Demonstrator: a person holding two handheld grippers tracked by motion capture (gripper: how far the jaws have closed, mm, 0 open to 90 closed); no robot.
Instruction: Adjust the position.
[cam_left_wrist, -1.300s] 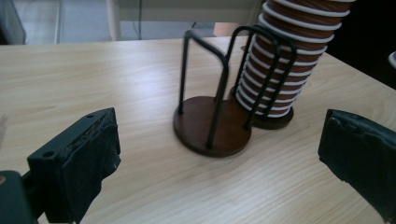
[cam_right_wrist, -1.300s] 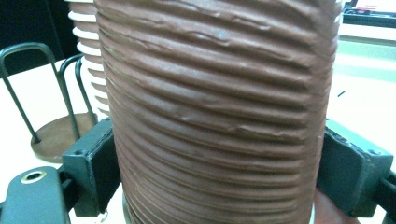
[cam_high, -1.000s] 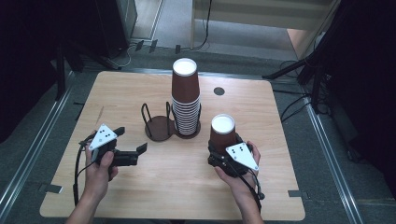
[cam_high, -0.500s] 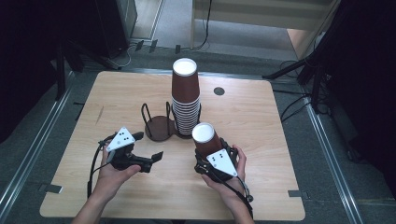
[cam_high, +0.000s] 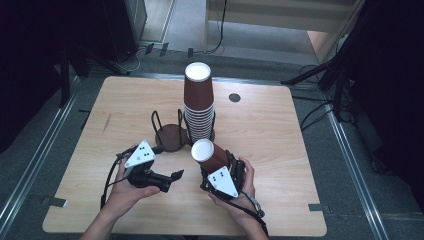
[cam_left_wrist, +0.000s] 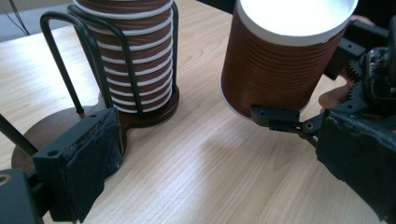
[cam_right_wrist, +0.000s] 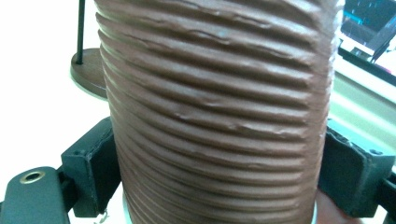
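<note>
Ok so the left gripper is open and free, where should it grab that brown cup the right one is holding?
Probably the ribbed wall of the cup, above the right gripper jaws. Bring the left gripper in from its own side: the cup tilts that way, and that flank is bare.

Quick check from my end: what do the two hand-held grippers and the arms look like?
Both are black. The left hand-held gripper and right hand-held gripper each carry a grey three-cornered plate with dark dots. The jaws have worn black pads. A black cable trails from each. Forearms are bare, no sleeves.
</note>
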